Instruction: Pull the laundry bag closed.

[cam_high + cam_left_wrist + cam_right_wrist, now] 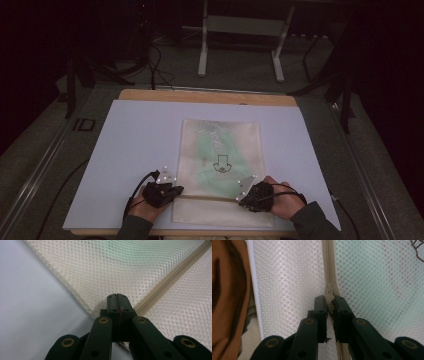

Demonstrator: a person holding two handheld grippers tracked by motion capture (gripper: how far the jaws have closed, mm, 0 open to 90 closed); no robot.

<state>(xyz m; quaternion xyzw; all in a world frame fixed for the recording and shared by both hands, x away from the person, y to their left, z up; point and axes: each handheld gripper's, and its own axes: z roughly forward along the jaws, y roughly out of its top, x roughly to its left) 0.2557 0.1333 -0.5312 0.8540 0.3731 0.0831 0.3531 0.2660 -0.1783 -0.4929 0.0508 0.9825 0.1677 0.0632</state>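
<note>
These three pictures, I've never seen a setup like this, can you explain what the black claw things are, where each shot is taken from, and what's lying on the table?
No robot here: a person holds a black two-jaw hand gripper in each hand, the left gripper and the right gripper. The high view looks down on the table from above the person's side. The other two come from cameras riding on each gripper, looking along its jaws. On a pale lilac sheet lies a flat cream mesh zip pouch with something green inside. The left gripper is shut on the pouch's edge beside the beige zipper. The right gripper's jaws sit closed around the zipper's slider.
</note>
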